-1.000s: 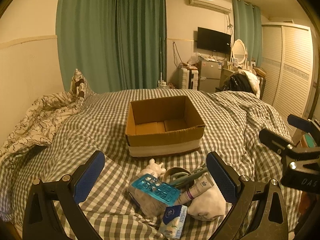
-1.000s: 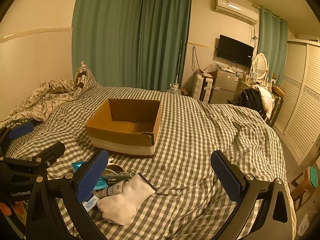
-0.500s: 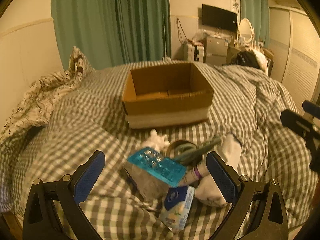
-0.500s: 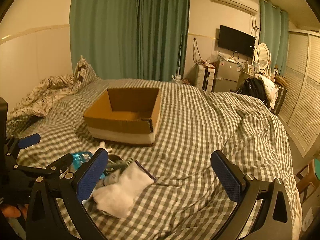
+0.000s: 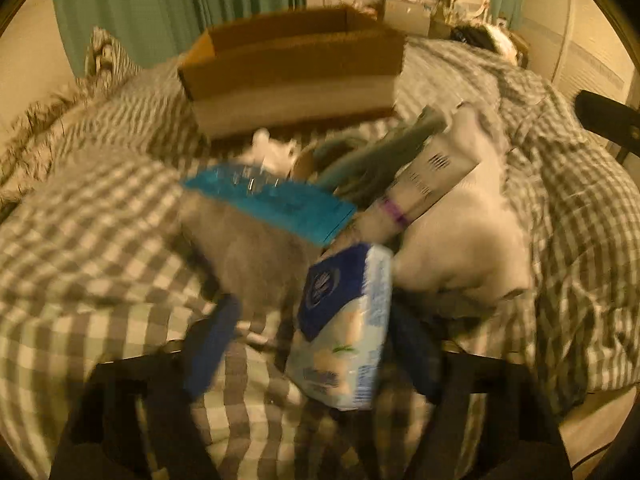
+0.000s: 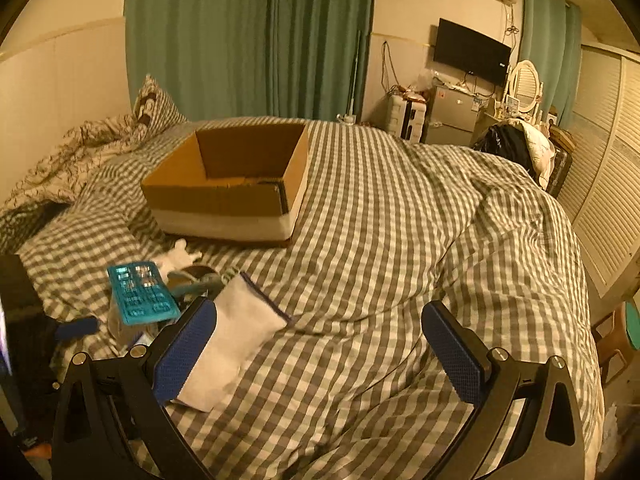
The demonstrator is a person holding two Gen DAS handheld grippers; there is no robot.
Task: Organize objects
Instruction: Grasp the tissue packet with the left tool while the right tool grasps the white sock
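A pile of small objects lies on the checked bed in front of an open cardboard box (image 5: 292, 68) (image 6: 232, 184). In the blurred left wrist view my left gripper (image 5: 316, 344) has its fingers around a blue-and-white tissue pack (image 5: 348, 328), jaws narrowed but not clearly clamped. Behind it lie a teal blister pack (image 5: 272, 200) (image 6: 142, 294), a white tube (image 5: 420, 188), a grey cloth (image 5: 248, 248) and a white cloth (image 5: 472, 240) (image 6: 228, 340). My right gripper (image 6: 320, 352) is open and empty, hovering over the bed right of the pile.
A patterned duvet and pillow (image 6: 80, 152) lie at the far left of the bed. Green curtains (image 6: 248, 36), a TV (image 6: 472, 50), a small fridge and a louvred wardrobe (image 6: 608, 184) stand beyond. The bed's right edge drops to the floor.
My left gripper has dropped down and forward into the pile and its fingers have narrowed around the tissue pack. My right gripper has shifted slightly.
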